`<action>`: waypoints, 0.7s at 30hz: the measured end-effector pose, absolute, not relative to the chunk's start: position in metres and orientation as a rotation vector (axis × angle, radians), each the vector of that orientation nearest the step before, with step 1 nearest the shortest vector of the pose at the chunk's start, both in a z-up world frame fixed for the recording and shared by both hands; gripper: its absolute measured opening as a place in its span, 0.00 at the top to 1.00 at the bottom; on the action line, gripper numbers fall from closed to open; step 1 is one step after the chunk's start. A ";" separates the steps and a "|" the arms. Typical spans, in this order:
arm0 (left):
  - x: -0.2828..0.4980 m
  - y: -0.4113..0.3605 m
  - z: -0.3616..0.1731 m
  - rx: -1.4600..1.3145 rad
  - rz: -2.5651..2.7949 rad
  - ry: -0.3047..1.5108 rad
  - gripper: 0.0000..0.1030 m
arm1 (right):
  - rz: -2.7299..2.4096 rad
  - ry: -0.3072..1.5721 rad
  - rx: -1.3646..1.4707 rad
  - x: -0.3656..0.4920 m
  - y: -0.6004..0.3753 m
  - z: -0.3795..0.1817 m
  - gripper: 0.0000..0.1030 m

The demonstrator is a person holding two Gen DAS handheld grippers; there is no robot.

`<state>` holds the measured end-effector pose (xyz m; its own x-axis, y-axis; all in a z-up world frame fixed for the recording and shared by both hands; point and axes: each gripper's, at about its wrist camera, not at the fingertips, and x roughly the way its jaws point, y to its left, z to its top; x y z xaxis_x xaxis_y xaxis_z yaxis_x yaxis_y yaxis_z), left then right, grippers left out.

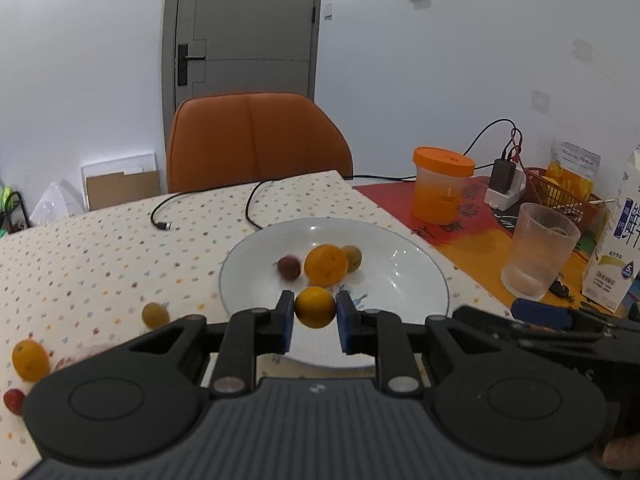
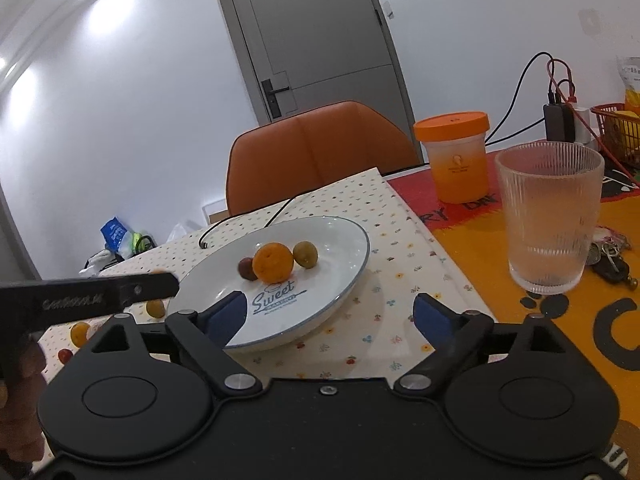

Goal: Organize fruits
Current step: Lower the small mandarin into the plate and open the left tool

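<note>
Left wrist view, and here it is: a small orange (image 1: 315,307) pinched between the blue pads (image 1: 286,322) of the left gripper (image 1: 315,320), jaws closed down to the fruit's width, held above the near rim of the white plate (image 1: 404,280). The fruit is round, so no long axis to worry about; what matters is that the plate's open floor lies straight ahead and below the jaws. Further in sit three fruits in a cluster: a bigger orange (image 1: 326,264) in the middle, a dark red fruit (image 1: 289,267) on its left, a greenish one (image 1: 352,258) on its right. My read: let go short of that cluster or it may knock them rolling.

Out on the dotted tablecloth toward the table's left edge, loose fruit waits: a greenish-yellow one (image 1: 155,314), another orange (image 1: 30,360), a red one (image 1: 14,400).

The right gripper (image 2: 326,318) hangs over the plate's near right rim, jaws wide apart, nothing in them, farther from that loose fruit than the left
</note>
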<state>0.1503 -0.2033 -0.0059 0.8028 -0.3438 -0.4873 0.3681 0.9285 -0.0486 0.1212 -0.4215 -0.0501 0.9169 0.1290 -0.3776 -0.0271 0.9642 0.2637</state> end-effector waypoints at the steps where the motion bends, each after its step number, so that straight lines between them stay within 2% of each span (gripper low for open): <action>1: 0.152 -0.205 -0.005 0.052 -0.379 0.508 0.80 | 0.079 0.408 0.256 0.121 -0.422 -0.050 0.12; 6: 0.157 -0.209 -0.001 0.046 -0.362 0.498 0.79 | 0.068 0.401 0.239 0.117 -0.423 -0.048 0.12; 7: 0.156 -0.208 0.000 0.047 -0.353 0.488 0.76 | 0.065 0.405 0.239 0.118 -0.423 -0.048 0.12; 12: 0.153 -0.201 0.000 0.048 -0.328 0.499 0.73 | 0.051 0.417 0.237 0.119 -0.419 -0.048 0.11; 14: 0.152 -0.194 0.000 0.043 -0.311 0.505 0.67 | 0.046 0.411 0.231 0.119 -0.416 -0.047 0.09; 17: 0.148 -0.184 0.001 0.032 -0.275 0.502 0.48 | 0.045 0.391 0.226 0.117 -0.411 -0.045 0.03; 21: 0.143 -0.170 0.004 0.016 -0.227 0.482 0.24 | 0.093 0.379 0.245 0.116 -0.404 -0.042 0.02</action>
<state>0.1432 -0.1698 0.0044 0.8616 -0.2129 -0.4608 0.2202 0.9747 -0.0386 0.1160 -0.4044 -0.0422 0.9251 0.1355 -0.3547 -0.0441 0.9662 0.2540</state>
